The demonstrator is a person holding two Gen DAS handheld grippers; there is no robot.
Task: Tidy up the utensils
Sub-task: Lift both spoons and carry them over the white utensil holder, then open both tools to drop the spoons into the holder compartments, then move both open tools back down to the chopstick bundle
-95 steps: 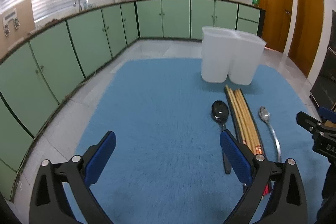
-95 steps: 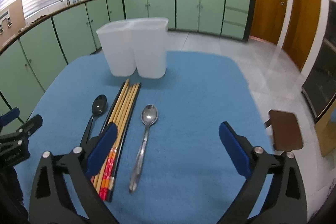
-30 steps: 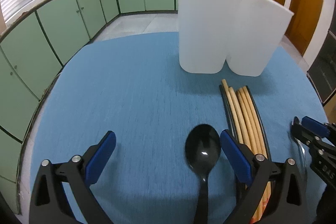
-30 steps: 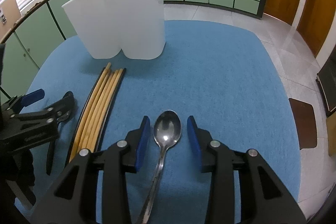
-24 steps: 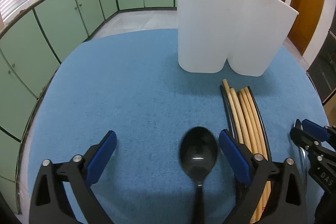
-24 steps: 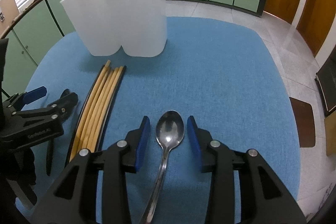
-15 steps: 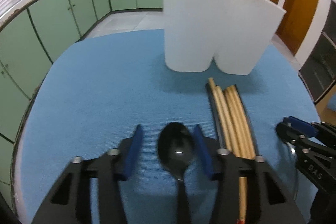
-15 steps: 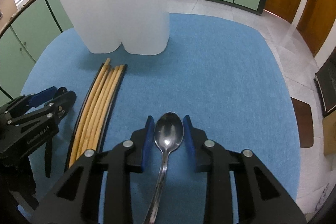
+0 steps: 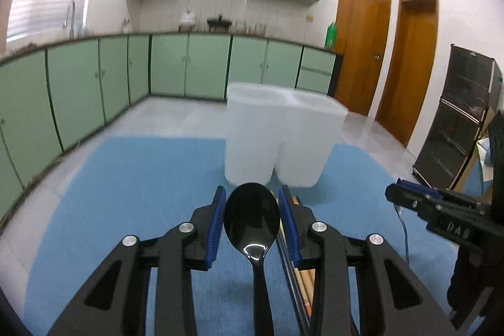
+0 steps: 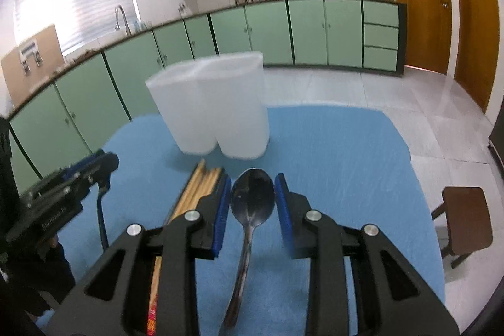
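Spoons have both left the blue mat since a second ago: the black spoon (image 9: 252, 216) now sits lifted between the pads of the left gripper (image 9: 252, 222), whose jaws, wide before, are closing on its bowl, and the steel spoon (image 10: 252, 200) is clamped at its bowl by the right gripper (image 10: 252, 207). So pick-up looks done and dropping them in comes next. Ahead stands the white two-part holder (image 9: 283, 144); the chopsticks (image 10: 201, 181) stay flat on the mat (image 9: 141, 178) beside them
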